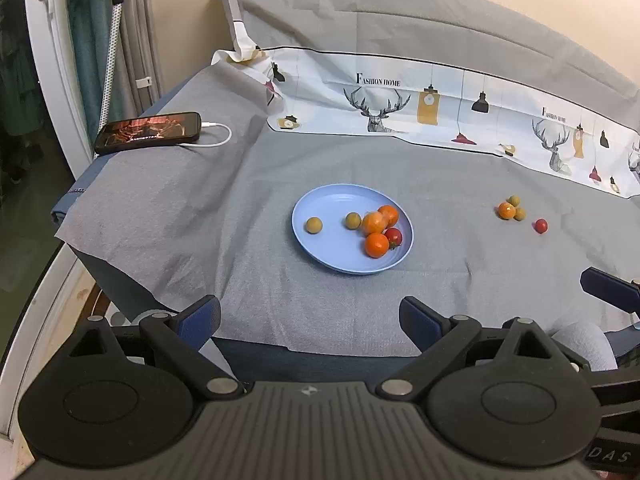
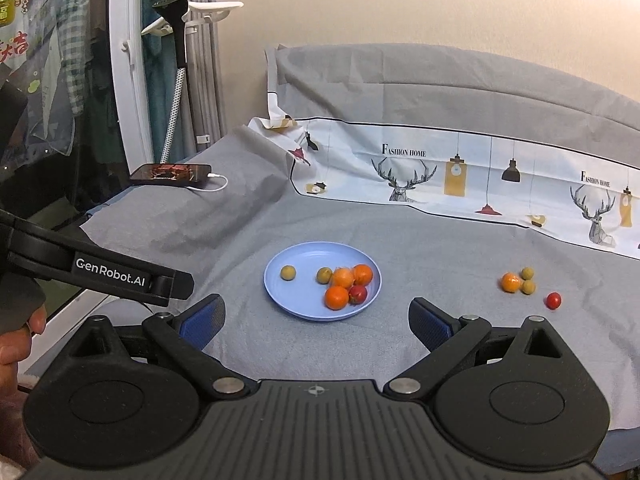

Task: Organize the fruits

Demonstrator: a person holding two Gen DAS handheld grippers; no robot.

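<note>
Grey cloth [image 1: 360, 168] covers the tabletop before us. On it sits a blue plate [image 1: 320, 208] holding three oranges, two yellowish-green fruits and a red cherry tomato [image 1: 393, 236]. Well to its right lie one orange [image 1: 507, 211] touching two greenish fruits, and a lone tomato [image 1: 541, 225]. Our left gripper [image 1: 310, 320] and right gripper [image 2: 316, 322] hover near, jaws wide apart, empty.

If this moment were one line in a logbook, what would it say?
left gripper: open, empty | right gripper: open, empty | blue plate: six fruits | gray cloth: four loose fruits
</note>
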